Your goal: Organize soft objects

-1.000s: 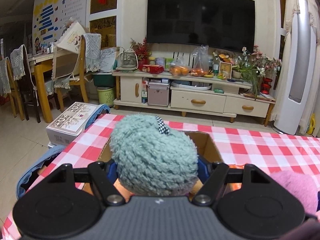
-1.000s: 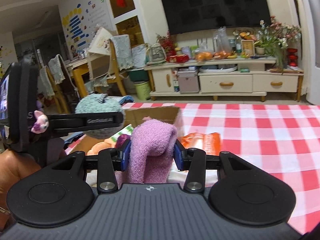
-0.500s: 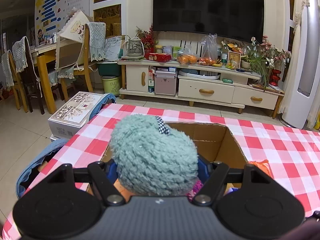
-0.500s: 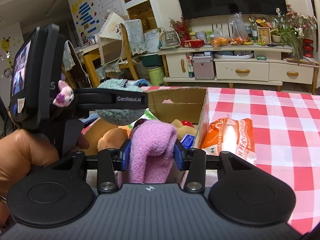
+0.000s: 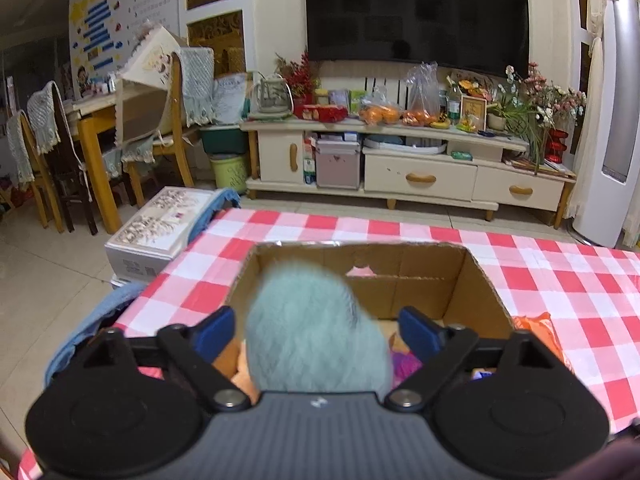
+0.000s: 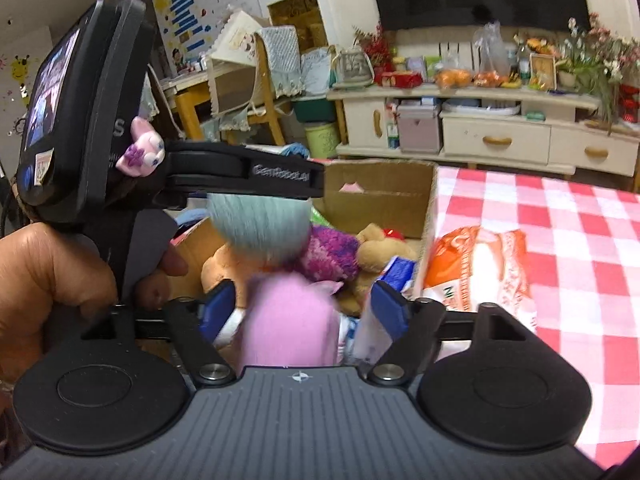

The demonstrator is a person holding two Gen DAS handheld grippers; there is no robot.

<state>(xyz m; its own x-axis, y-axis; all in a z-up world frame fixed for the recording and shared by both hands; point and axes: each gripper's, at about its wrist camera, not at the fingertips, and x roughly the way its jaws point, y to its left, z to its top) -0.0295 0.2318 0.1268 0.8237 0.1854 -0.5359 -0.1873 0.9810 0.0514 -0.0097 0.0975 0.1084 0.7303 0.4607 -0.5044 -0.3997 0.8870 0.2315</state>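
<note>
My left gripper [image 5: 318, 332] hangs over an open cardboard box [image 5: 360, 246], its jaws opening. A teal fluffy ball [image 5: 316, 332] is blurred between the blue pads [image 5: 216, 332], with a gap on each side. My right gripper [image 6: 304, 310] is over the same box [image 6: 380, 184], its jaws also opening. A pink sock [image 6: 288, 320] is blurred between them, clear of both pads [image 6: 390, 312]. The teal ball [image 6: 260, 224] also shows under the left tool's black body [image 6: 240, 176]. A brown plush bear [image 6: 376, 248] and a purple fluffy toy [image 6: 328, 252] lie in the box.
The box stands on a red and white checked tablecloth [image 5: 560, 280]. An orange packet [image 6: 480, 268] lies against the box's right side. A hand [image 6: 52, 280] holds the left tool. Beyond the table are a TV cabinet [image 5: 400, 160] and chairs [image 5: 60, 152].
Both grippers' jaws have spread wide. The teal ball and the pink sock, held tight before, are now loose and blurred, sinking toward the box. The box fills more of both views.
</note>
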